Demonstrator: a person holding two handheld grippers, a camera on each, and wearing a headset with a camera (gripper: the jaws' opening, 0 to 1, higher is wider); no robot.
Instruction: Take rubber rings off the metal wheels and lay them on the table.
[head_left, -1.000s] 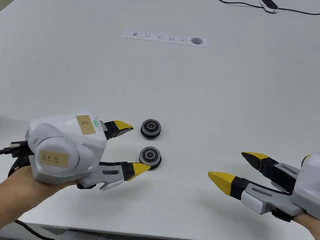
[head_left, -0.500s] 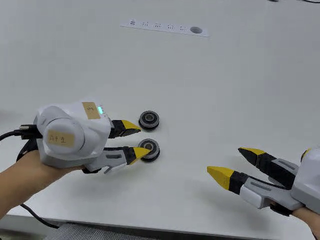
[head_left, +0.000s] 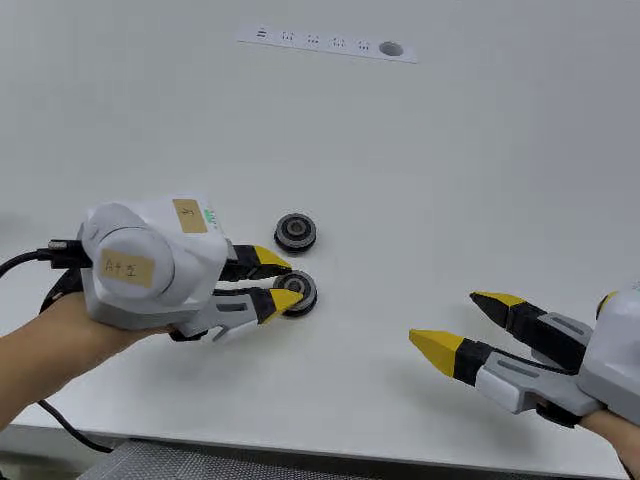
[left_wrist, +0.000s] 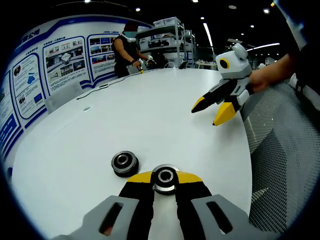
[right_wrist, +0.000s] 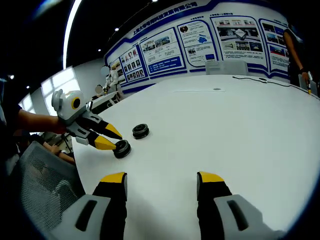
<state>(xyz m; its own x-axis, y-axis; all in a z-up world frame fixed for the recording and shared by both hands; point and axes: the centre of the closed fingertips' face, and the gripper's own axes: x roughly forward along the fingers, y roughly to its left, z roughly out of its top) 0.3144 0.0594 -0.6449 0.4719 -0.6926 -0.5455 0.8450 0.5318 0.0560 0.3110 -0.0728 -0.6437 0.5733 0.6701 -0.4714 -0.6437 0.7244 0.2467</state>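
- Near metal wheel (head_left: 303, 288) lies flat on the white surface (head_left: 400, 180), left of centre, black rubber ring (head_left: 314, 291) on it.
- Left gripper (head_left: 284, 280) is clamped on this wheel, a yellow tip against each side.
- Far metal wheel (head_left: 295, 231) sits just beyond, apart, ring also on.
- Right gripper (head_left: 455, 320) at near right, jaws spread wide, holding nothing, well apart from both wheels.
- Power strip (head_left: 325, 43) at far edge.
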